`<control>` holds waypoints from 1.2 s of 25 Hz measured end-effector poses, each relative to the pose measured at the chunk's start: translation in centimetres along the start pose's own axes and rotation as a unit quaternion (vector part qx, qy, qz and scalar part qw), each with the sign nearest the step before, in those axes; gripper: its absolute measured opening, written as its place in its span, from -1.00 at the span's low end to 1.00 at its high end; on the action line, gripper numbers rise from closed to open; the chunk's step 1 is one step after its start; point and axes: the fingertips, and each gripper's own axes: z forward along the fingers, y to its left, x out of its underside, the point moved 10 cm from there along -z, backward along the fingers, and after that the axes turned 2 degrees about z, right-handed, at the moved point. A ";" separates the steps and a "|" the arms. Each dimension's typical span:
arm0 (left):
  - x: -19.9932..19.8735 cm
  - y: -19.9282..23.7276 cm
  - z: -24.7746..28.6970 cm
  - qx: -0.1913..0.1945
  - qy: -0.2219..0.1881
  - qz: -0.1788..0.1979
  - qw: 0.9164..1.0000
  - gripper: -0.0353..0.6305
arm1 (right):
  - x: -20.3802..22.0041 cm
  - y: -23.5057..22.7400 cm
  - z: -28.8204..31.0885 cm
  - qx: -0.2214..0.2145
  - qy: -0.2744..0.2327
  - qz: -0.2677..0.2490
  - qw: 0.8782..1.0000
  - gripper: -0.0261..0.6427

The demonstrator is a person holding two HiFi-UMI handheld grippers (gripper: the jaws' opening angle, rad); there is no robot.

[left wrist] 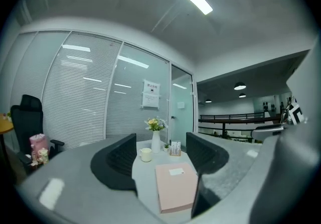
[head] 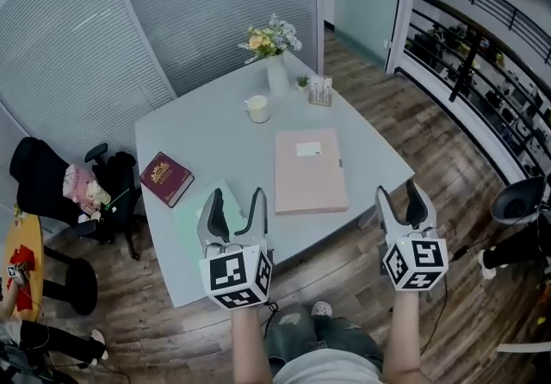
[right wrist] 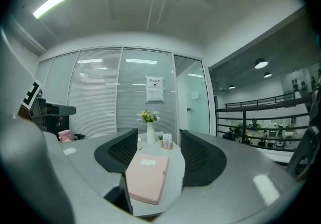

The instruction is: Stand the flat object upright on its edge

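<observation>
A flat pink box (head: 310, 171) with a small white label lies on the pale grey table (head: 207, 137), near its front right edge. My left gripper (head: 237, 200) hovers over the table's front edge, left of the box, open and empty. My right gripper (head: 399, 193) hangs off the table's right front corner, above the wooden floor, also open and empty. In the left gripper view the pink box (left wrist: 175, 185) shows low between the spread jaws of the left gripper (left wrist: 160, 160). The right gripper view has the pink box (right wrist: 147, 178) lying ahead of the right gripper (right wrist: 153, 155).
A dark red book (head: 166, 177) lies at the table's left. A cream cup (head: 257, 108), a white vase of flowers (head: 275, 64) and a small card holder (head: 320, 91) stand at the far end. A black chair (head: 43, 184) is on the left, a railing (head: 482, 38) on the right.
</observation>
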 end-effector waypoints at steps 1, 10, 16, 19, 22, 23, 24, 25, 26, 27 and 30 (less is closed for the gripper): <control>0.2 0.1 0.4 -0.004 0.004 0.001 1.000 0.00 | 0.2 -0.3 0.6 -0.004 0.003 0.001 1.000 -0.07; 2.2 1.4 3.5 -0.022 0.037 -0.002 0.999 0.01 | 2.0 -0.4 5.6 -0.027 0.036 0.006 0.999 -0.07; 3.8 2.4 7.7 -0.016 0.054 -0.012 0.998 0.01 | 3.1 -0.2 10.1 -0.035 0.062 0.001 0.997 -0.07; 4.4 3.0 10.6 -0.014 0.063 -0.021 0.998 0.01 | 3.5 -0.3 12.9 -0.037 0.075 -0.005 0.996 -0.07; 5.0 3.4 13.2 -0.008 0.071 -0.025 0.997 0.01 | 3.8 -0.4 15.6 -0.038 0.088 -0.010 0.995 -0.07; 5.2 3.5 14.0 -0.005 0.075 -0.027 0.997 0.01 | 3.9 -0.4 16.4 -0.039 0.093 -0.013 0.995 -0.07; 5.4 3.7 14.8 -0.001 0.080 -0.029 0.996 0.01 | 4.1 -0.4 17.1 -0.040 0.098 -0.014 0.994 -0.07; 5.6 3.8 15.6 0.002 0.085 -0.032 0.996 0.01 | 4.2 -0.4 17.9 -0.042 0.103 -0.015 0.994 -0.07; 5.9 3.9 16.3 0.005 0.090 -0.036 0.995 0.01 | 4.4 -0.5 18.5 -0.043 0.109 -0.016 0.993 -0.07; 6.2 4.1 17.0 0.008 0.095 -0.039 0.995 0.01 | 4.6 -0.5 19.2 -0.043 0.114 -0.017 0.992 -0.07; 7.2 4.5 19.0 0.014 0.111 -0.043 0.993 0.01 | 5.1 -0.5 21.2 -0.043 0.128 -0.021 0.991 -0.06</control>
